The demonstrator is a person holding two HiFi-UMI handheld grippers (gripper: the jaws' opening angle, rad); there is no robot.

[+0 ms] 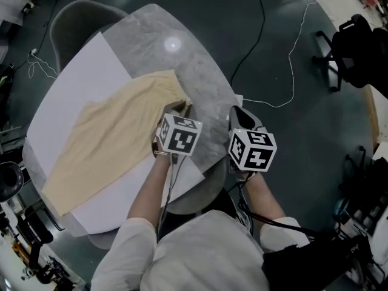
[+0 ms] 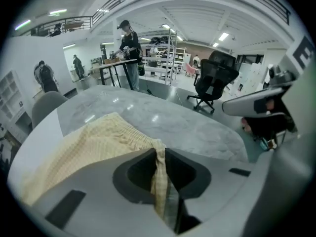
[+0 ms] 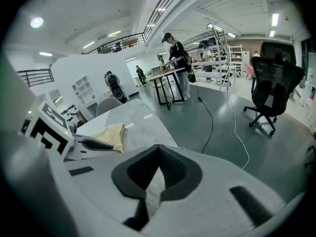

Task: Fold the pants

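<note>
Cream-yellow pants (image 1: pixel 115 144) lie spread on a white sheet (image 1: pixel 73 96) over the round marble table (image 1: pixel 194 65), waistband toward the marble part. My left gripper (image 1: pixel 183 108) is at the waistband's near corner and shut on it. In the left gripper view a fold of the waistband (image 2: pixel 159 167) is pinched between the jaws of the left gripper (image 2: pixel 160 151). My right gripper (image 1: pixel 240 111) hovers at the table's right edge, away from the pants. In its own view the right gripper (image 3: pixel 159 149) has its jaws meeting with no cloth in them, and the pants (image 3: pixel 111 135) lie to the left.
A grey chair (image 1: pixel 73 17) stands behind the table at the far left. A black office chair (image 1: pixel 351 47) is on the floor to the right, with cables (image 1: pixel 291 65) trailing across the dark floor. People stand at a desk (image 2: pixel 118 65) in the background.
</note>
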